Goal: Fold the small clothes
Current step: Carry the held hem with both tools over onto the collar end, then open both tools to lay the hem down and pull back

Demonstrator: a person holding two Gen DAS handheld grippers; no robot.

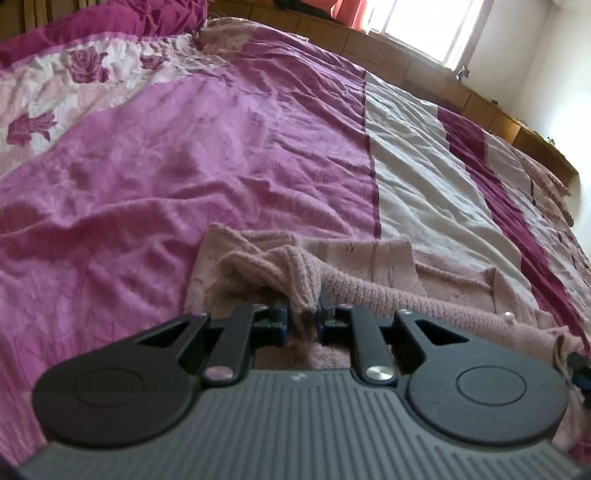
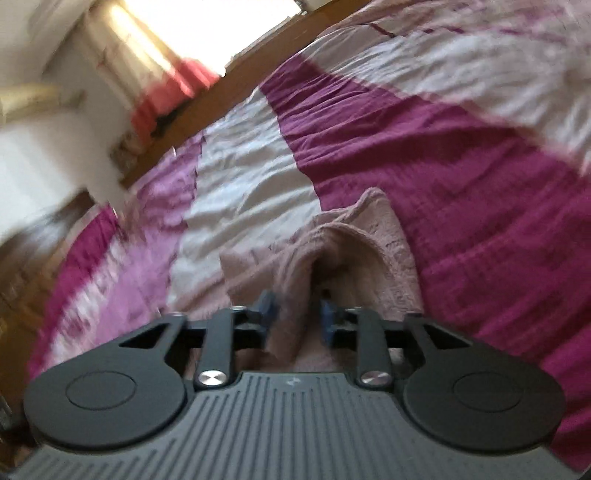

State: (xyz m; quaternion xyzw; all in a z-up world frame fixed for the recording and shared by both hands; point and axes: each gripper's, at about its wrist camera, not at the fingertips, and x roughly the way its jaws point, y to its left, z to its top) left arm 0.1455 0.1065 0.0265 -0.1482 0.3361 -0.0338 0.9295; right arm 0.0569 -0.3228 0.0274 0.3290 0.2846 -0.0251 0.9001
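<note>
A pale pink knitted garment (image 1: 369, 258) lies on the bedspread (image 1: 184, 166). My left gripper (image 1: 303, 310) is shut on a ribbed edge of it, and the knit bunches up between the blue pads. A stretched band of the knit runs from there to the right edge of the left wrist view. In the blurred right wrist view the same garment (image 2: 369, 236) rises in a fold in front of my right gripper (image 2: 297, 314), which is shut on a thick fold of it.
The bedspread has pink, dark magenta (image 2: 443, 166) and white (image 1: 424, 166) stripes with rose prints at the far left. A wooden bed frame (image 1: 480, 107) runs along the far edge, with a bright window (image 1: 424, 26) and white wall behind.
</note>
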